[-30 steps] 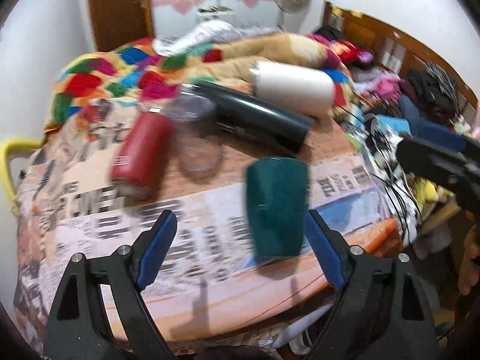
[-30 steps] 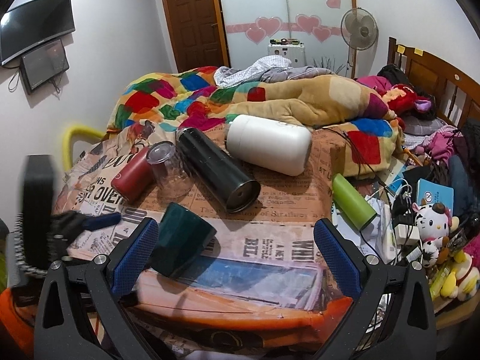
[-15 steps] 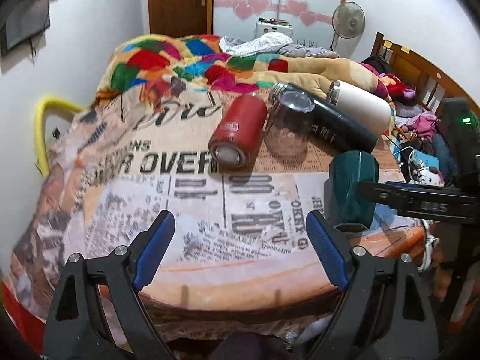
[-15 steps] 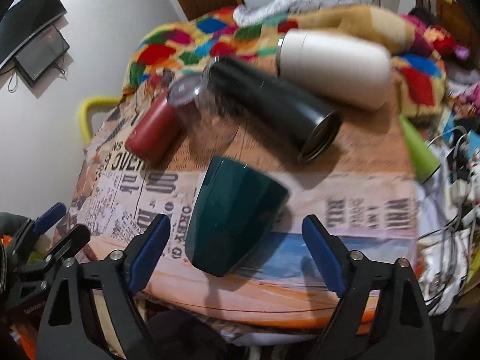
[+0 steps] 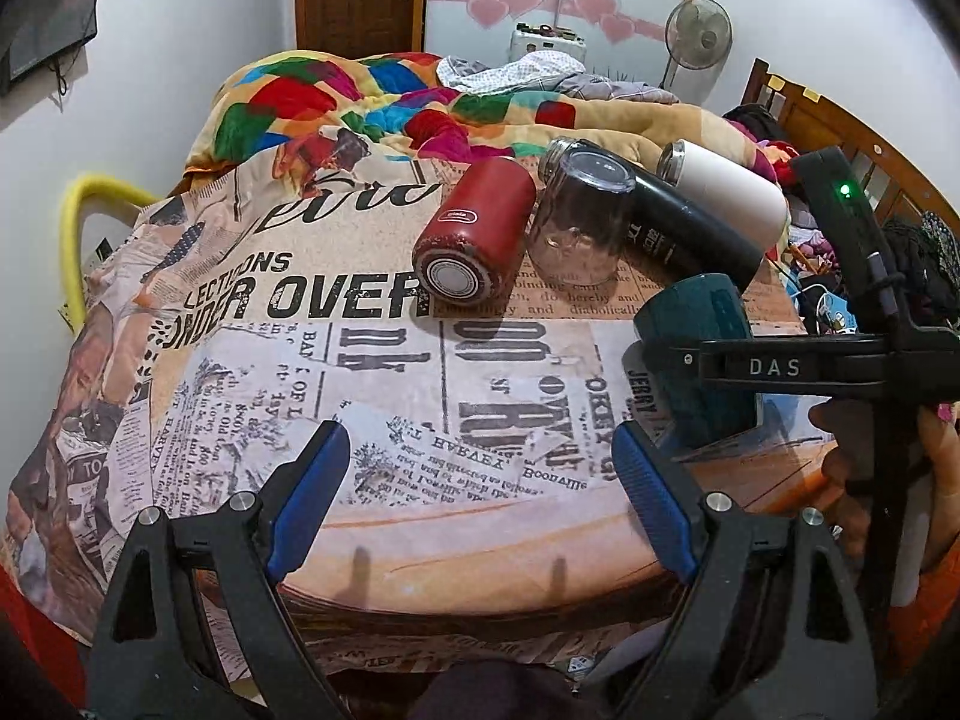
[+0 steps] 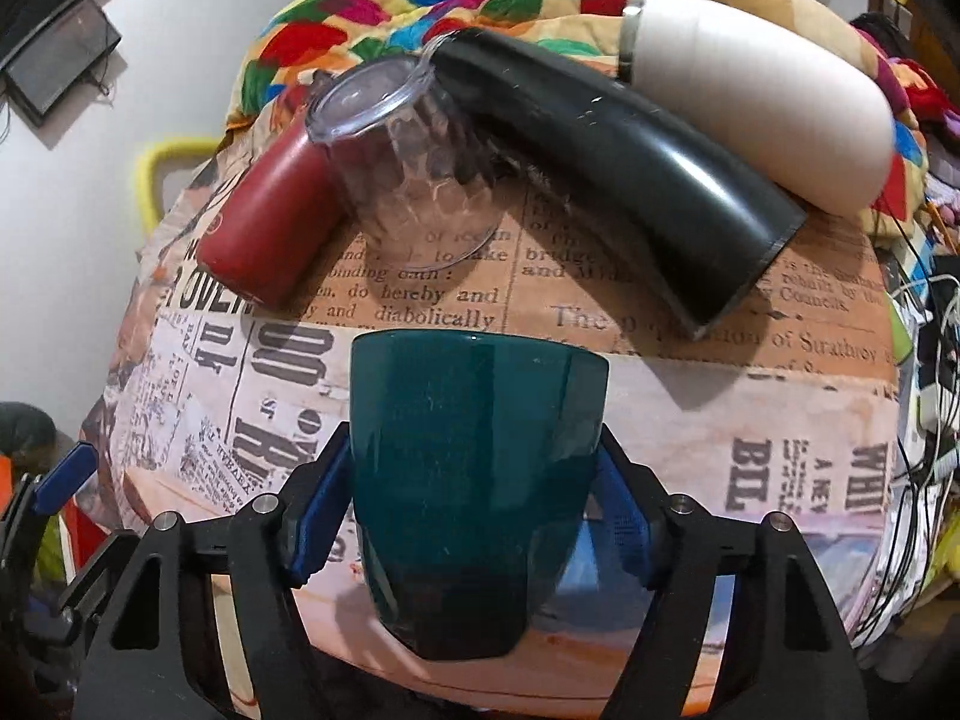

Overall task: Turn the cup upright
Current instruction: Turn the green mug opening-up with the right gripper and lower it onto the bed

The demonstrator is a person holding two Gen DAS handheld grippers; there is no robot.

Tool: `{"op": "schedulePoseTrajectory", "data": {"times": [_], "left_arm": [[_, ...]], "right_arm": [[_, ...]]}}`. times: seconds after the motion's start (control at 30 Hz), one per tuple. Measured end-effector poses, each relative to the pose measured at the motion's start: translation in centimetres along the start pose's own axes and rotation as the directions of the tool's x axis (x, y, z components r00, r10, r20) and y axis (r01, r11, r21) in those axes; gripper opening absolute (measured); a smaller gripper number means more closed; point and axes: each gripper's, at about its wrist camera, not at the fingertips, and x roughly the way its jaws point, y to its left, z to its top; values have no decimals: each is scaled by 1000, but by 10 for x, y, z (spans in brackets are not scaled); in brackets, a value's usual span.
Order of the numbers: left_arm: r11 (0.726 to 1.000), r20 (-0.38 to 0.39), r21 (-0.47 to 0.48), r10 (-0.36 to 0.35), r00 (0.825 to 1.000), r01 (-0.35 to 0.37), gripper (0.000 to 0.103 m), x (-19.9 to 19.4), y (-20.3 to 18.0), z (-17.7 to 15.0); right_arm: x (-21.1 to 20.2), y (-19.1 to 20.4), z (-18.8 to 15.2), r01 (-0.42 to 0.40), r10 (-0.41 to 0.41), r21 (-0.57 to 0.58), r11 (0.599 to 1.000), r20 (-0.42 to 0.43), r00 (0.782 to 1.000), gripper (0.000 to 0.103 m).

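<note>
My right gripper (image 6: 474, 510) clamps its blue pads on the glossy dark-green ceramic cup (image 6: 474, 480) between them — gripped mid-body for turning — while my left gripper (image 5: 480, 504) hangs spread, empty.

The right gripper (image 6: 474, 510) is now closing its blue pads on the green cup (image 6: 474, 480), which was lying free between wide jaws half a second ago. The left gripper (image 5: 480, 498) is drawing away, leaving the cup at 3 o'clock.
</note>
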Motion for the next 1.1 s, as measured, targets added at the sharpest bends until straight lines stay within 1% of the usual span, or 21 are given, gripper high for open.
{"op": "schedulePoseTrajectory", "data": {"times": [0.13,0.2,0.3,0.43,0.6,0.8,0.93,1.1], "left_arm": [[1000,1,5,8,1000,-8,89,0,-2,0],[1000,2,5,9,1000,-9,89,-1,-3,1],[1000,9,6,8,1000,-8,89,-4,-5,2],[1000,19,14,11,1000,-12,89,-7,-9,6],[1000,29,17,15,999,-15,89,-9,-11,10],[1000,29,16,17,999,-17,89,-8,-9,13],[1000,19,10,19,1000,-19,89,-3,-6,15],[1000,6,2,23,1000,-23,89,2,-1,14]], "right_arm": [[-10,2,-3,-16,16,-25,1000,6,1000,70],[-18,4,-5,-23,23,-39,999,23,999,69],[-34,10,-9,-6,11,-81,997,62,998,69],[-45,16,-6,-4,14,-107,994,93,996,69],[-55,21,9,-1,19,-121,993,148,989,69],[-48,28,21,28,-2,-148,989,171,985,69],[-40,29,20,51,-23,-161,986,172,985,69],[-24,28,13,69,-45,-177,982,137,990,69]]}}
